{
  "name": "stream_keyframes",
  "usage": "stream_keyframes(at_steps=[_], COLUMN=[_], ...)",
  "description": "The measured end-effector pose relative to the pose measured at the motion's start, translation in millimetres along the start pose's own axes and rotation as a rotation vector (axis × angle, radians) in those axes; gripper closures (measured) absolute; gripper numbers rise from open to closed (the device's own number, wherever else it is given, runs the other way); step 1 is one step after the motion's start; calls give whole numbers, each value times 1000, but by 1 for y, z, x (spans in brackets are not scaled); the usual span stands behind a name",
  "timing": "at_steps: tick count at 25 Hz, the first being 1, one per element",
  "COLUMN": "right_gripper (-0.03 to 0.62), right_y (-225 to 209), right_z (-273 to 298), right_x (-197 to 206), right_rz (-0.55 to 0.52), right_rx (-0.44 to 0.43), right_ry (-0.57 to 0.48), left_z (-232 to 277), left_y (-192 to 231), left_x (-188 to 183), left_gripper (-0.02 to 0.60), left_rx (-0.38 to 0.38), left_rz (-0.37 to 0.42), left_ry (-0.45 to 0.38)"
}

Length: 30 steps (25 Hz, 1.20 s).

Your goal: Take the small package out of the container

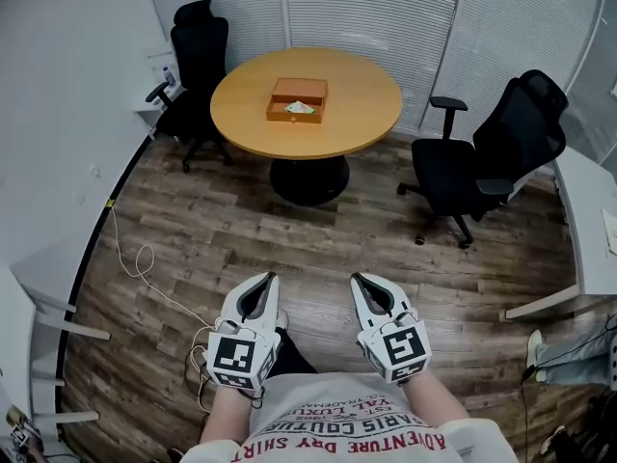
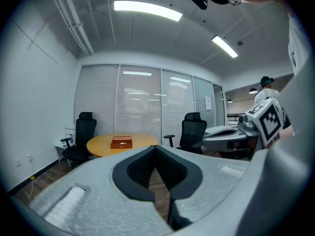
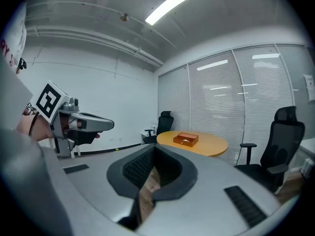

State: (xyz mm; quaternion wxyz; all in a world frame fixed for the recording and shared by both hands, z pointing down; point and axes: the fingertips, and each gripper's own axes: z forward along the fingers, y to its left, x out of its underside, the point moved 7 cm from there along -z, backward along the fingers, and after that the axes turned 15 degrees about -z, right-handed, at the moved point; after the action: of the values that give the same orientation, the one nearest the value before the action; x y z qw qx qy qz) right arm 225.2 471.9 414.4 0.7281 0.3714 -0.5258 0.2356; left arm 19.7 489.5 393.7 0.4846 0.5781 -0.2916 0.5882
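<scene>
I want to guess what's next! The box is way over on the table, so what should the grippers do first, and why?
Probably move closer to the table first. The box holding the small package sits far ahead, while the left gripper and right gripper are shut and empty near the person.

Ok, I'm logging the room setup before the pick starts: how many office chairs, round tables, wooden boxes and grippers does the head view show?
office chairs: 2
round table: 1
wooden box: 1
grippers, left gripper and right gripper: 2
Total: 6
</scene>
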Motion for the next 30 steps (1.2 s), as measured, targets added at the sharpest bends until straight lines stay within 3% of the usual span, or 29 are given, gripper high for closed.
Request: stream_keyframes(at_steps=[10, 17, 21, 30], right_gripper=[586, 586, 586, 586], right_y=[-23, -31, -32, -44], right_z=[150, 266, 319, 400], right_x=[-26, -56, -64, -64], right_rz=[-8, 4, 3, 0], right_rx=[46, 105, 121, 76], right_ry=[102, 119, 136, 179], left_z=[91, 153, 181, 223], left_y=[134, 246, 284, 344], left_x=[-48, -105, -129, -142], left_gripper=[575, 575, 575, 575], left_rx=[32, 72, 129, 91], left_rz=[-75, -53, 0, -29], left_ry=[18, 4, 19, 19])
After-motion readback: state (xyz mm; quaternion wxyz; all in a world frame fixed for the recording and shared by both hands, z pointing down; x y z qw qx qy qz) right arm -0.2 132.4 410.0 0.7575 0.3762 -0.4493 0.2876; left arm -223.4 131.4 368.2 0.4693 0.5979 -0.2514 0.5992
